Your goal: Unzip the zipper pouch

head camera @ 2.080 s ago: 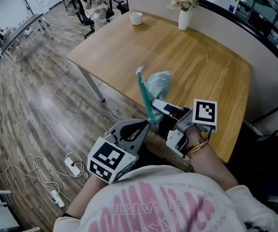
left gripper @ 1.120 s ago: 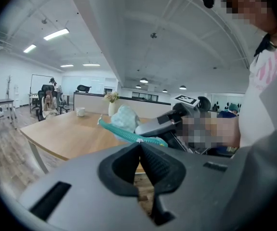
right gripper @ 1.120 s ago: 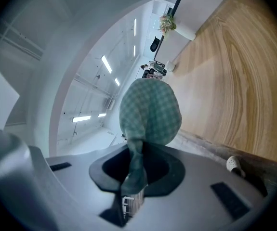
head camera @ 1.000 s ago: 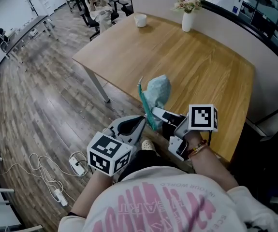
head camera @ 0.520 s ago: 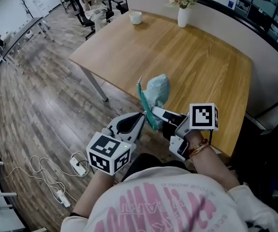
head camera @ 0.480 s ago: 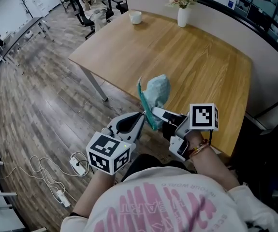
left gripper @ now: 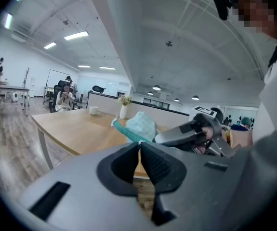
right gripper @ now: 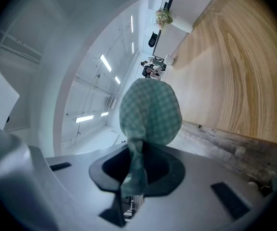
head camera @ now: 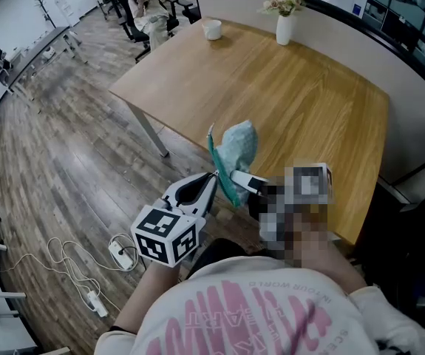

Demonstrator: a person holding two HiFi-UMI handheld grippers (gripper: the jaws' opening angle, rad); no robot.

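In the head view, the zipper pouch (head camera: 238, 145) hangs mid-frame over the counter (head camera: 308, 102) edge, between the left gripper (head camera: 213, 178) and the right gripper (head camera: 239, 178). In the left gripper view, the fingers are pinched together on the end of the teal zipper (left gripper: 125, 130). In the right gripper view, the fingers clamp the pouch's checked fabric (right gripper: 150, 112), and the unzipping seems barely begun.

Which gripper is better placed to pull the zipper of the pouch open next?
The left gripper: its jaws are together right at the near end of the teal zipper. The right gripper is occupied, shut on the checked pouch, so it should just hold.
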